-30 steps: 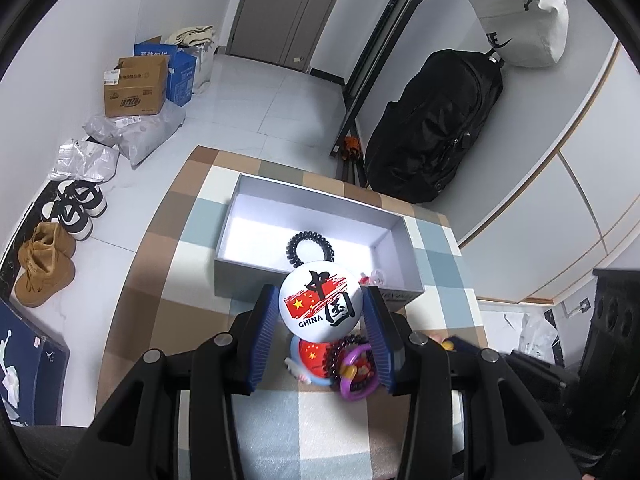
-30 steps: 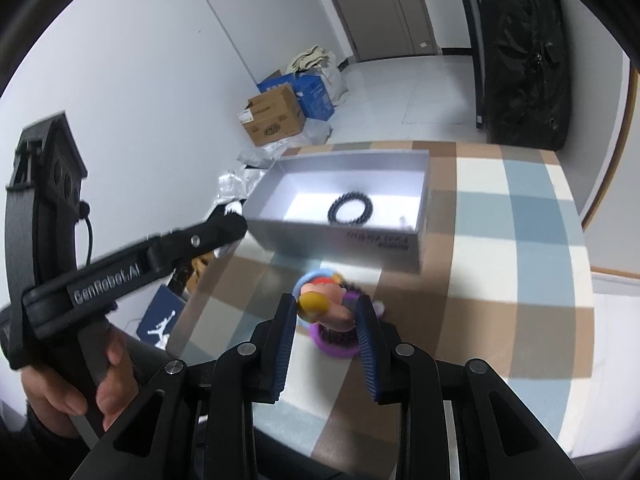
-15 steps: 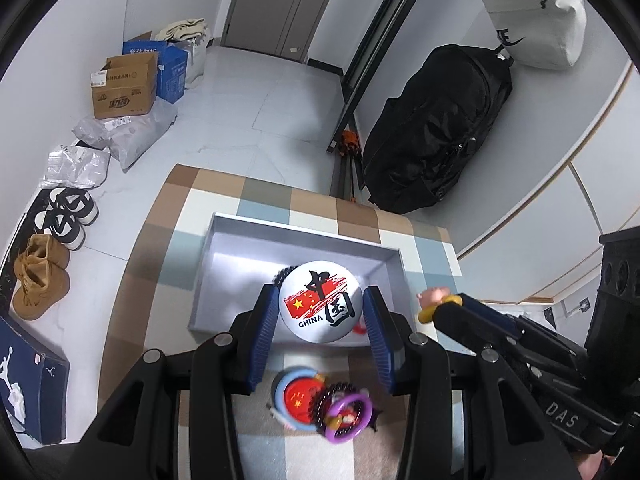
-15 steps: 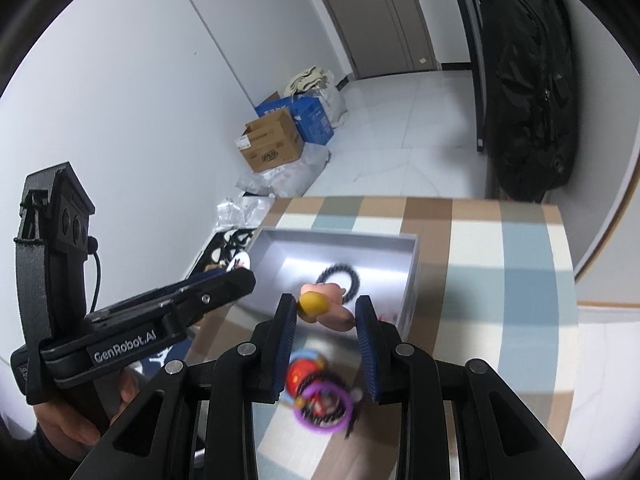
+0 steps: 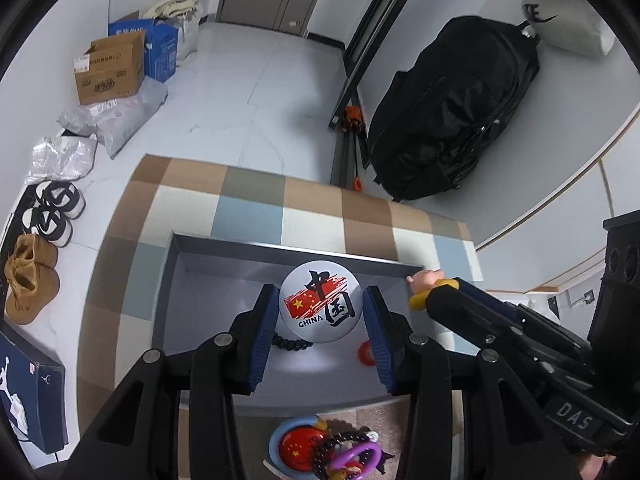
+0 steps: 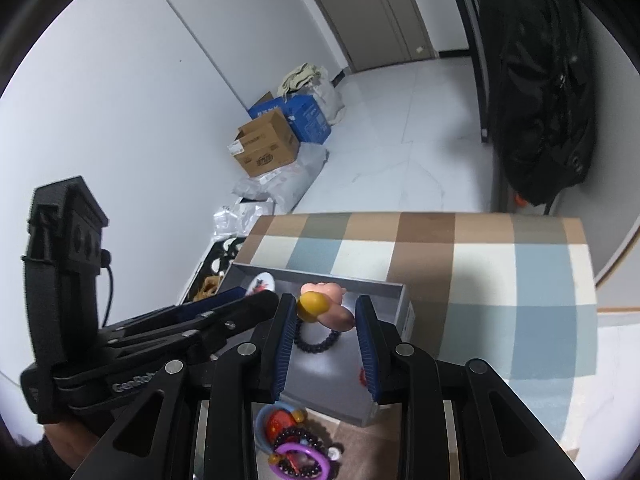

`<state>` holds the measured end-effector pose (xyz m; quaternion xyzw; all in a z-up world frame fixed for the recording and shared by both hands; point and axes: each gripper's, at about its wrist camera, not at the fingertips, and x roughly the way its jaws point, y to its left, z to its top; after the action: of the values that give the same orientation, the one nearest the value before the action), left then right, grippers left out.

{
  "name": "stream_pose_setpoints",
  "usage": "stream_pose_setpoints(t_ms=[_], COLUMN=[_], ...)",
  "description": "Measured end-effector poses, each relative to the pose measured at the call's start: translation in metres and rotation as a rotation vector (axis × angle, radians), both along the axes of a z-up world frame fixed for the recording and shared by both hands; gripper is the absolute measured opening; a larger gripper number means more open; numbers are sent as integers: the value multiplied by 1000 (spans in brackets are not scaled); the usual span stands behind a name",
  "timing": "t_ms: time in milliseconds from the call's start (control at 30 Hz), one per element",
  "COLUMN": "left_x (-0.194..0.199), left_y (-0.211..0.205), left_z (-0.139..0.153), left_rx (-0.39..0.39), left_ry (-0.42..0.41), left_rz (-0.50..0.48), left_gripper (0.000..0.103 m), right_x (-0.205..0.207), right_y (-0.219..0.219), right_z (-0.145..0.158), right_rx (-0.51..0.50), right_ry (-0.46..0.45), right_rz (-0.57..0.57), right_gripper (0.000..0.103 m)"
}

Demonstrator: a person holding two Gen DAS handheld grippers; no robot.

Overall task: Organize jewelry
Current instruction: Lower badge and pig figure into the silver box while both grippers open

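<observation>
My left gripper (image 5: pixel 320 320) is shut on a round white CHINA badge (image 5: pixel 320 300) and holds it above the open grey box (image 5: pixel 208 248). My right gripper (image 6: pixel 326 320) is shut on a pink and yellow toy charm (image 6: pixel 324 308), also above the box (image 6: pixel 396 312); it shows at the right in the left wrist view (image 5: pixel 426 284). Inside the box lie a black coil hair tie (image 6: pixel 316 340) and a small red ring (image 5: pixel 365 354). A pile of jewelry with a red badge and a purple ring (image 5: pixel 324 454) lies on the table in front of the box.
The box stands on a checked tablecloth (image 5: pixel 312 204). On the floor are cardboard boxes (image 5: pixel 108 72), plastic bags and shoes (image 5: pixel 30 276) at the left. A black bag (image 5: pixel 448 108) leans on the wall at the right.
Both grippers have lifted their items off the pile and moved forward over the box. The pile now lies behind the fingers, near the frames' bottom edge.
</observation>
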<state>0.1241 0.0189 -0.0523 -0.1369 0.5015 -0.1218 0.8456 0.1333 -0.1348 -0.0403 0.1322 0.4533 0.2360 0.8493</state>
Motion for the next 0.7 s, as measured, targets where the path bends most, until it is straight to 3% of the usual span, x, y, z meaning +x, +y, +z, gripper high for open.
stream_pose_setpoints(t_ms=[400,700], left_x=[10,12], left_y=[-7,-8], left_z=[-10,-10], left_rx=[-13,-37], left_ry=[6,-4], left_rz=[-37,-22], left_gripper=[37,38], right_x=[17,18], right_y=[-2,-3], right_z=[-22,-23], right_rx=[17,12], right_ry=[79,76], right_rz=[-24,-31], right_gripper=[29,30])
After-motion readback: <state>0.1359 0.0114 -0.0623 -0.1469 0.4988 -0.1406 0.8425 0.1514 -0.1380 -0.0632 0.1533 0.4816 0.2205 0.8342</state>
